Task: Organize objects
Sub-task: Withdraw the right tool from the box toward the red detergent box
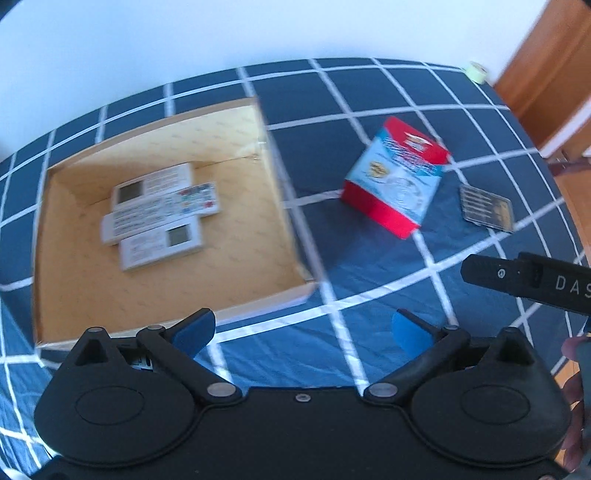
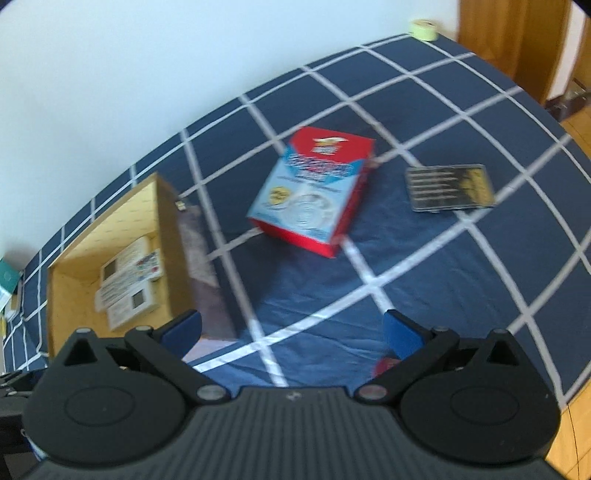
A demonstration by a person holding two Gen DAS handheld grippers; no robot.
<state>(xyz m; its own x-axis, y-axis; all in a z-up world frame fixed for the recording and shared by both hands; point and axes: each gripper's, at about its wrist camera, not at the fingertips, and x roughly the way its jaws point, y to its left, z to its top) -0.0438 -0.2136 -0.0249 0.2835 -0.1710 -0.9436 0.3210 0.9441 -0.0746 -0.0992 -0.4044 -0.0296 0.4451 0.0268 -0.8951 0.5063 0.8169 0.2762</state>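
From the left wrist, the left gripper (image 1: 303, 332) stands wide open and empty just beside the cardboard box (image 1: 284, 184), which already holds three flat packets (image 1: 162, 214); the red-and-blue carton (image 1: 395, 181) and dark flat case (image 1: 485, 208) lie outside it on the checked cloth (image 1: 369, 266). From the right wrist, the right gripper (image 2: 291, 334) is likewise spread and empty, with carton (image 2: 314, 195) and case (image 2: 448, 186) beyond the box (image 2: 168, 236), so I judge two items remain.

surface: bed (image 2: 424, 280), dark blue cover with white grid | on it: open cardboard box (image 1: 280, 192) at left; red-and-blue carton (image 2: 314, 192) lay in the middle; flat dark case (image 2: 448, 186) to its right; tape roll (image 2: 423, 28) at far edge
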